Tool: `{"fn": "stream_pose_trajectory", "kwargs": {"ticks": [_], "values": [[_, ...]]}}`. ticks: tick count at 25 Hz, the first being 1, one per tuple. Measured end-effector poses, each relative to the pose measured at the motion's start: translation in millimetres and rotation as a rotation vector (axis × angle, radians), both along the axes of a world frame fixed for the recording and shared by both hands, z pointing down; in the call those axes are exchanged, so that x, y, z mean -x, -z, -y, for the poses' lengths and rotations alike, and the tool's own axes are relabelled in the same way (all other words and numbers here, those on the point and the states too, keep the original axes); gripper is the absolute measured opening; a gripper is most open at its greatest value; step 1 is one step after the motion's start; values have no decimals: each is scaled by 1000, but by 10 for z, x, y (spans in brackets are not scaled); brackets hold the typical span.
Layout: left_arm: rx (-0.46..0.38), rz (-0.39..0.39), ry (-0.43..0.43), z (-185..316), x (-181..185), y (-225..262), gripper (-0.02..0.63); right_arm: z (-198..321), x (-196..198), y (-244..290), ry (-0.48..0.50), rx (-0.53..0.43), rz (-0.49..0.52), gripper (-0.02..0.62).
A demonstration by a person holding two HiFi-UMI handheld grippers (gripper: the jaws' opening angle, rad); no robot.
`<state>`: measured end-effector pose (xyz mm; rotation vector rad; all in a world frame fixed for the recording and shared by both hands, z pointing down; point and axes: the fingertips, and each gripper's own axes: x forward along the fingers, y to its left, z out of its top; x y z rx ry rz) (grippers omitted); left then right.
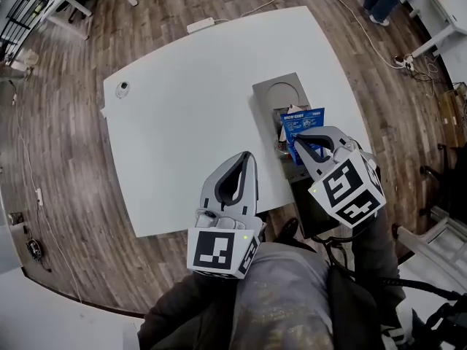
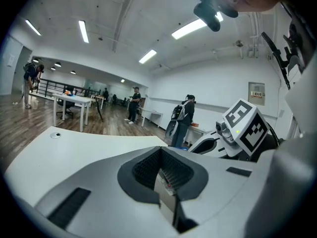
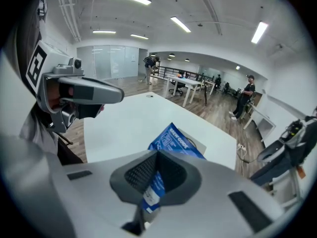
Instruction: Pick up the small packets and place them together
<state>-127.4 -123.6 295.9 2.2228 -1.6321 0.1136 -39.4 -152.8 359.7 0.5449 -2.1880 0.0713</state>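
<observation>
My right gripper [image 1: 310, 143] is shut on a blue packet [image 1: 300, 119] printed with white text, held above the near end of a grey tray [image 1: 271, 93]. In the right gripper view the blue packet [image 3: 174, 142] sticks up out of the closed right gripper [image 3: 151, 182]. My left gripper [image 1: 246, 159] hovers over the table's near edge, left of the tray. In the left gripper view, the left gripper [image 2: 163, 175] is closed on a thin pale packet [image 2: 166, 182] with a small red mark. More small packets [image 1: 282, 134] lie by the tray, partly hidden by the right gripper.
The white table [image 1: 182, 122] carries a small round object [image 1: 122, 88] at its far left and a white power strip [image 1: 200, 25] at its far edge. Several people stand among desks in the background [image 2: 185, 114]. Wooden floor surrounds the table.
</observation>
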Motion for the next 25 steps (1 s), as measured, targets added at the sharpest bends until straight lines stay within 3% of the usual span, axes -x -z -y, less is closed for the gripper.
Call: {"fn": "stream_pose_trajectory", "kwargs": {"ticks": [11,25], "values": [[85,-36,-1,250,103,-350,3,356,68,-318,-2,68,-58,11],[98,-40,23,205,211,-424,3,400,137,-486,-14,71,-82,43]]}}
